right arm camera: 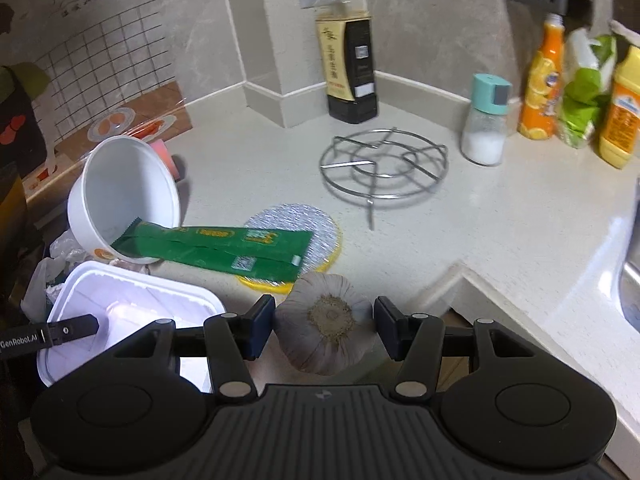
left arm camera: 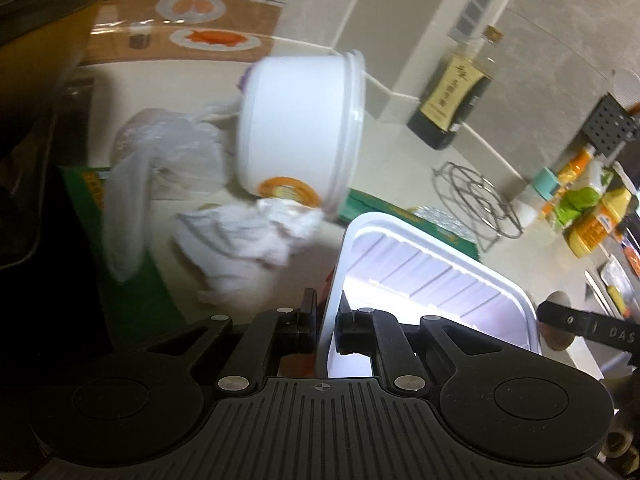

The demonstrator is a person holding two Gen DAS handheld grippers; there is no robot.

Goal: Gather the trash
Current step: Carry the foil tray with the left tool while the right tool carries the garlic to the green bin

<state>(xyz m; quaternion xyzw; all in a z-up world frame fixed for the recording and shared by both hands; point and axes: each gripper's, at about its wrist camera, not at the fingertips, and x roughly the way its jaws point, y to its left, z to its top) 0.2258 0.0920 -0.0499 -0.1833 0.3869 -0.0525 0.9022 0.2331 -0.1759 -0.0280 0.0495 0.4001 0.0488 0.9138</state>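
My left gripper is shut on the rim of a white plastic tray, which also shows in the right wrist view. A white paper bowl lies tipped on its side beyond it, also seen in the right wrist view. Crumpled white tissue and a clear plastic bag lie beside the bowl. A green wrapper rests across a foil lid. My right gripper holds a garlic bulb between its fingers, which touch its sides.
A soy sauce bottle stands in the corner. A wire trivet, a salt shaker, an orange bottle and a yellow bottle sit on the counter. A sink edge is at right.
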